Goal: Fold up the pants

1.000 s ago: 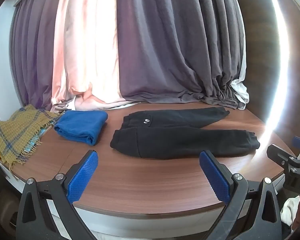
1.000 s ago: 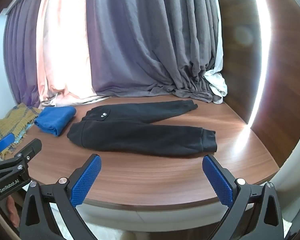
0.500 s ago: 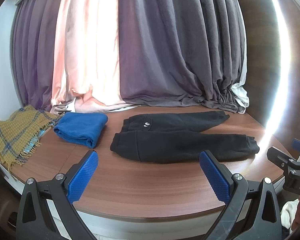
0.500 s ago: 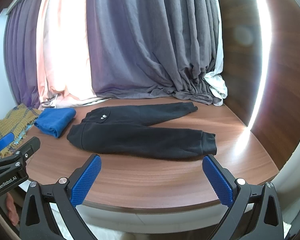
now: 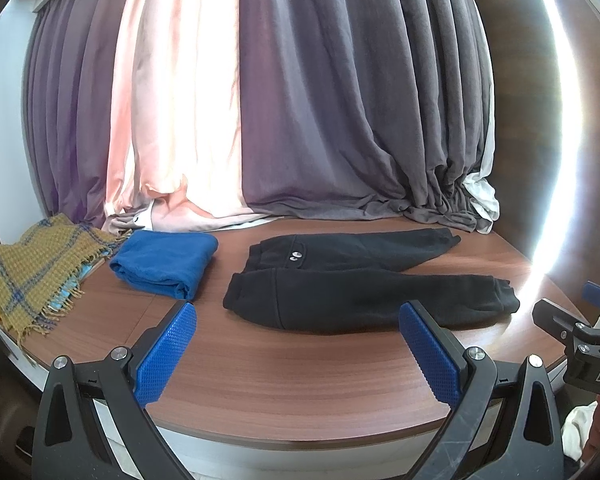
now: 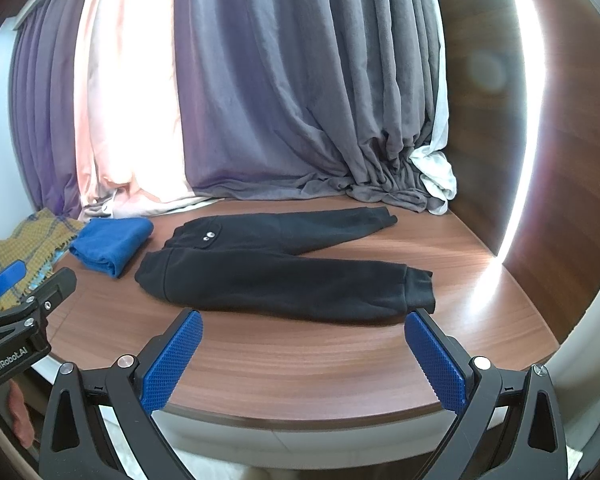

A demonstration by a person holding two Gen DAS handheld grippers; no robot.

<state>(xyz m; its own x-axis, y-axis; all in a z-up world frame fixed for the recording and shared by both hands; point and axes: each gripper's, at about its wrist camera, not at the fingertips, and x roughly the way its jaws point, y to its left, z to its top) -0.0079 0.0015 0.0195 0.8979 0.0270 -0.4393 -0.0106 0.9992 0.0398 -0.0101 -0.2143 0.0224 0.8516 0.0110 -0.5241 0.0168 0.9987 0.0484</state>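
Black pants (image 5: 364, 296) lie flat on the wooden table (image 5: 300, 376), waistband to the left, both legs running right, the far leg angled back. They also show in the right wrist view (image 6: 284, 276). My left gripper (image 5: 298, 354) is open and empty, held above the table's front edge, short of the pants. My right gripper (image 6: 302, 360) is open and empty, also at the front edge, facing the near leg. Each gripper shows at the edge of the other's view.
A folded blue cloth (image 5: 166, 264) lies left of the pants. A yellow plaid scarf (image 5: 28, 268) hangs over the table's left end. Grey and pink curtains (image 5: 300, 120) pool along the table's back. A wooden wall panel (image 6: 540, 160) stands at the right.
Both grippers have risen or tilted slightly; the pants sit a little lower and nearer in both views. Nothing on the table has moved.
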